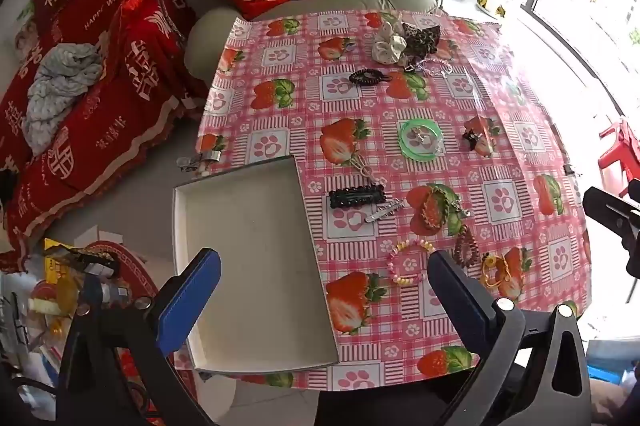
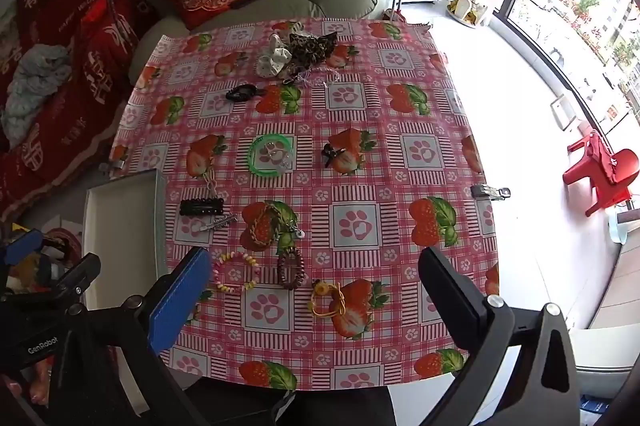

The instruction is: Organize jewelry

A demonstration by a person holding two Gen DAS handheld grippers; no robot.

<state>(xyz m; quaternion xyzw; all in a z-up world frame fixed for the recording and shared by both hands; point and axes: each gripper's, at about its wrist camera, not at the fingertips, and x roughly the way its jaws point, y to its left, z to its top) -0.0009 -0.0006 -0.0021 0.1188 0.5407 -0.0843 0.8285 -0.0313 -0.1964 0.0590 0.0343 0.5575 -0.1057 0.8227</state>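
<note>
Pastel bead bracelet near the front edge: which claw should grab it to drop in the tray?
Probably the left. The bracelet lies between the left claw's open jaws, and the empty tray is right beside it. In the right view, the bracelet sits toward the right claw's left finger, farther from the tray.

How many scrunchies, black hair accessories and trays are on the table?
Scrunchies: 2, the white scrunchie and the leopard scrunchie
Black hair accessories: 3, the coil tie, the bow clip and the snap clip
Trays: 1, the tray
Total: 6
</note>
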